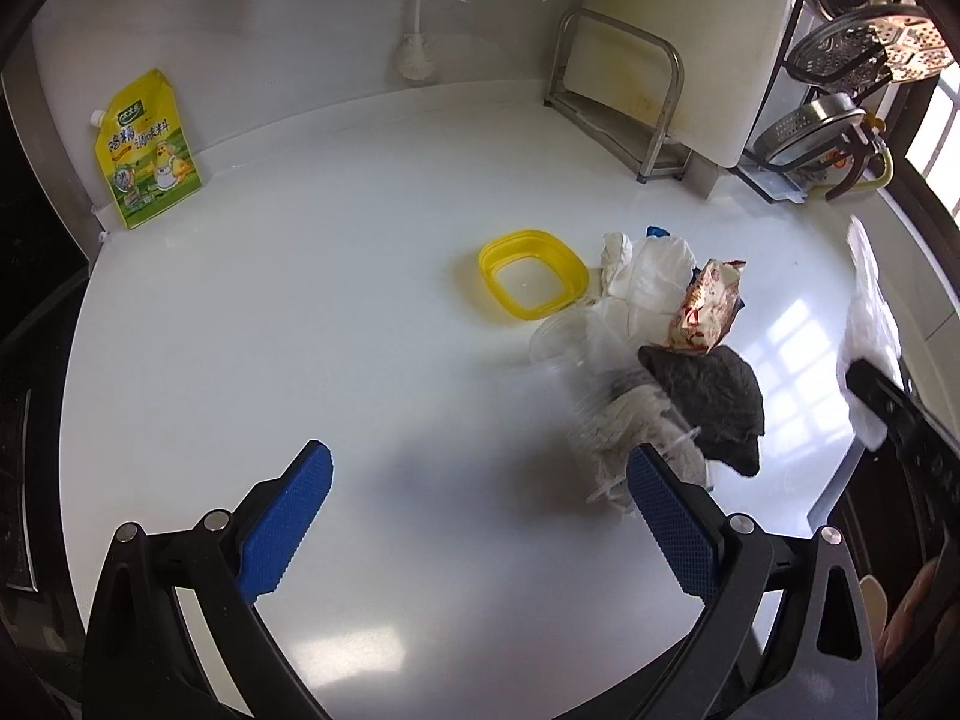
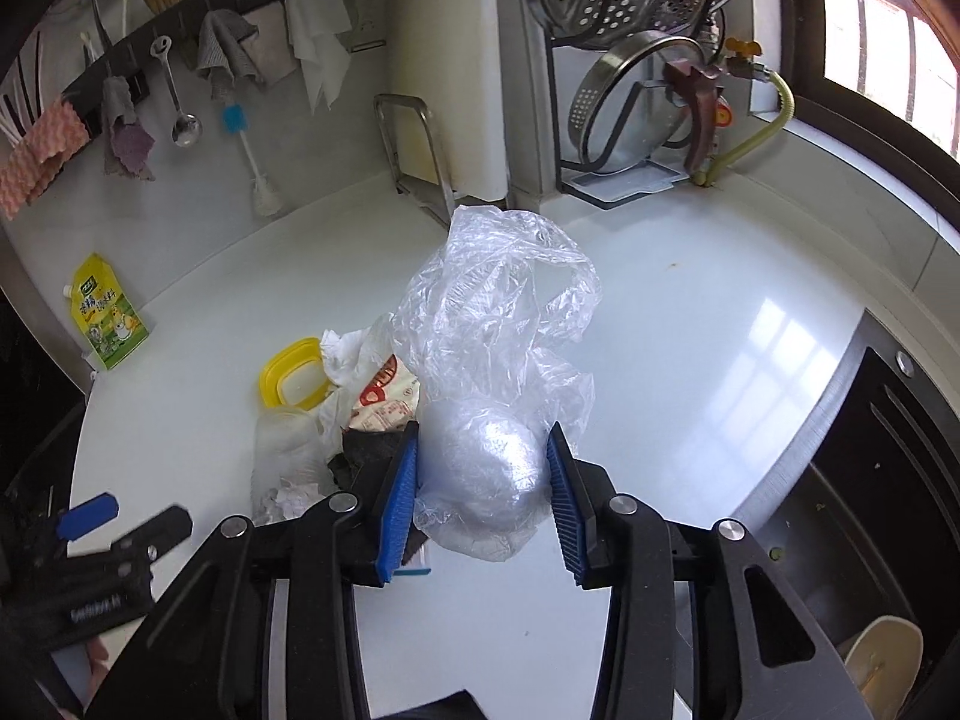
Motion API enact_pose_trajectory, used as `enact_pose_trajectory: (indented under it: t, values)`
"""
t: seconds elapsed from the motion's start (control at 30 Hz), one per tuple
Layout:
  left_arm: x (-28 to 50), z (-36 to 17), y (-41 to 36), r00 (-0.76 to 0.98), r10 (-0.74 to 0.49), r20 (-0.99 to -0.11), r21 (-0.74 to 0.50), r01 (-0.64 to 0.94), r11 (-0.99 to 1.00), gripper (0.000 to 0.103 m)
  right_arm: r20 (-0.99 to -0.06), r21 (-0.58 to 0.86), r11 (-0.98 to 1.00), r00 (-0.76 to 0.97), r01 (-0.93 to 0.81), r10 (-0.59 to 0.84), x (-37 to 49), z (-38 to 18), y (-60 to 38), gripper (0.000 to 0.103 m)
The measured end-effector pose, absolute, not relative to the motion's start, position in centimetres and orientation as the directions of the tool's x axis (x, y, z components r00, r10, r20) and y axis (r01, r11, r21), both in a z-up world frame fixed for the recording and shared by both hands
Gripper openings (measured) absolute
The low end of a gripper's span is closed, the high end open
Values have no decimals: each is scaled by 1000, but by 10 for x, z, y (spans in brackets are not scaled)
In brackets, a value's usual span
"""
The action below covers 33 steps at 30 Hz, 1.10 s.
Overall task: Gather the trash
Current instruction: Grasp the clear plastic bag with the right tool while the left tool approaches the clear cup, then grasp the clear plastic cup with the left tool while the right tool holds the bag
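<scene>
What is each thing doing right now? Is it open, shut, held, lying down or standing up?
Left hand-held gripper: open, holding nothing.
Right hand-held gripper: shut on the plastic bag.
Plastic bag: crumpled, held between the blue pads.
Yellow lid: lying flat on the counter.
Snack wrapper: crumpled, on top of the pile.
Clear cup: tipped on its side.
Dark cloth: crumpled in the pile.
Yellow pouch: standing against the wall.

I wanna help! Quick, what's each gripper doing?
Left gripper: open, holding nothing.
Right gripper: shut on the clear plastic bag.
</scene>
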<state>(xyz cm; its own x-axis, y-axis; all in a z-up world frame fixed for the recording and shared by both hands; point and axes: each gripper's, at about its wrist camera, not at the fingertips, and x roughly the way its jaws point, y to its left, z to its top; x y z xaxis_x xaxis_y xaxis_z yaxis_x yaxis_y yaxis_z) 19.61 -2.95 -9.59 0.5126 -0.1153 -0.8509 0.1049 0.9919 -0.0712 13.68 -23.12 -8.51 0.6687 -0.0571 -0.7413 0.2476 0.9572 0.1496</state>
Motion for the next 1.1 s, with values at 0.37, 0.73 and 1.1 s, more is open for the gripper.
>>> enact_pose_trajectory:
  t: [0.37, 0.73, 1.1]
  values:
    - [247, -118, -61, 419, -123, -900, -100, 75, 992, 97, -759, 168, 935, 646, 311, -79, 88, -95, -255, 39]
    - [275, -149, -77, 306, -126, -944, -112, 63, 992, 97, -737, 208, 928, 673, 309, -59, 77, -92, -265, 39]
    - [287, -163, -76, 254, -169, -952, -151, 87, 985, 71, -730, 222, 923, 681, 314, -56, 74, -92, -268, 39]
